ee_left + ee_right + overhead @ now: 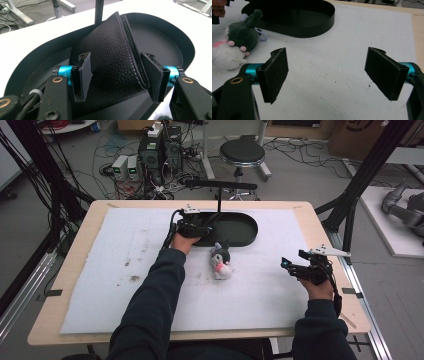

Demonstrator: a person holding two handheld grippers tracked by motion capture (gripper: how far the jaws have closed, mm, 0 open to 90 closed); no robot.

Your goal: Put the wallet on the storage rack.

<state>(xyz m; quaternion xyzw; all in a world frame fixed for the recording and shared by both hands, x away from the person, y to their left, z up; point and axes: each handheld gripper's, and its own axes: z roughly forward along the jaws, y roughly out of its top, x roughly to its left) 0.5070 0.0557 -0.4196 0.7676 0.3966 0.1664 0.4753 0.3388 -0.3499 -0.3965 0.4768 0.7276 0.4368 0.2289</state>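
A wooden table covered by a white foam mat is being worked at by a seated person, whose dark-sleeved forearms are reaching in from the near edge. At the mat's far side a black oval tray is lying with its long axis running across the table, left to right. Inside the tray's left end, a folded piece of black pebbled leather with pale stitching is being straddled by the left gripper; the jaws are standing apart on either side of it, the fold rising between the pads and leaning away toward the tray's far wall, and it cannot be told whether either pad is yet touching the leather. The leather is judged to be the thing in hand, lying dead ahead of the left gripper and well apart from the other. The right gripper is being held wide open and empty above bare mat at the table's right side, aimed toward the tray. Between the two, just in front of the tray's near rim, a small grey-and-white plush toy is lying on the mat, nearer the left hand.
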